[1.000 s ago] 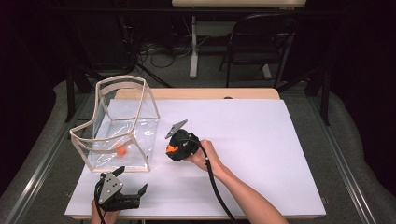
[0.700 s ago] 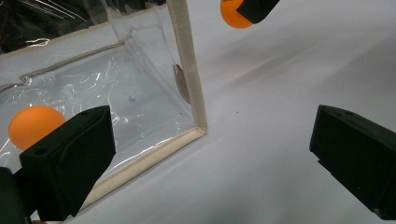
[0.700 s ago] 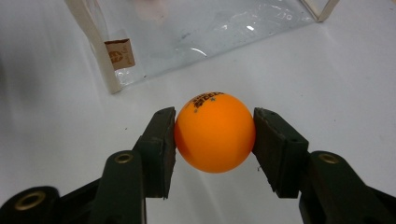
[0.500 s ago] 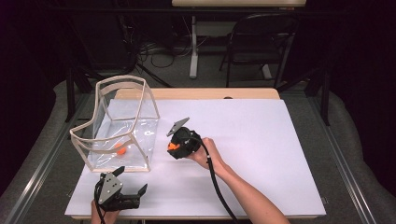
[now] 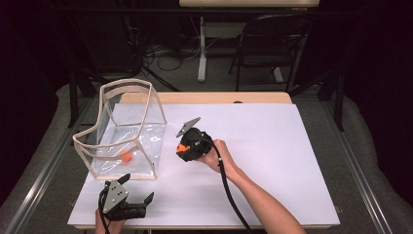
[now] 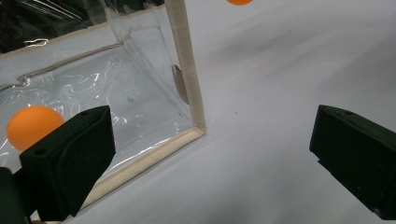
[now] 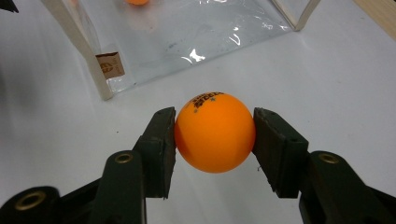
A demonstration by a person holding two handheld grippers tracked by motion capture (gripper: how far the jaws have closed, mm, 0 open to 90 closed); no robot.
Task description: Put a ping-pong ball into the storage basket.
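Orange ball (image 7: 215, 132) with dark print on top: clamped between the right gripper (image 7: 215, 135) jaws, above the white surface (image 5: 272, 146). Second orange ball (image 5: 126, 155): inside the clear, tan-edged bag (image 5: 122, 131), standing open-topped.

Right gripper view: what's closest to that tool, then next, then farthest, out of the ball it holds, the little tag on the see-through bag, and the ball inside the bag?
1. The held orange ball, clamped between the jaws of the right tool.
2. The small tag, on the clear bag at its near left corner.
3. The second orange ball, inside the bag at the top edge.
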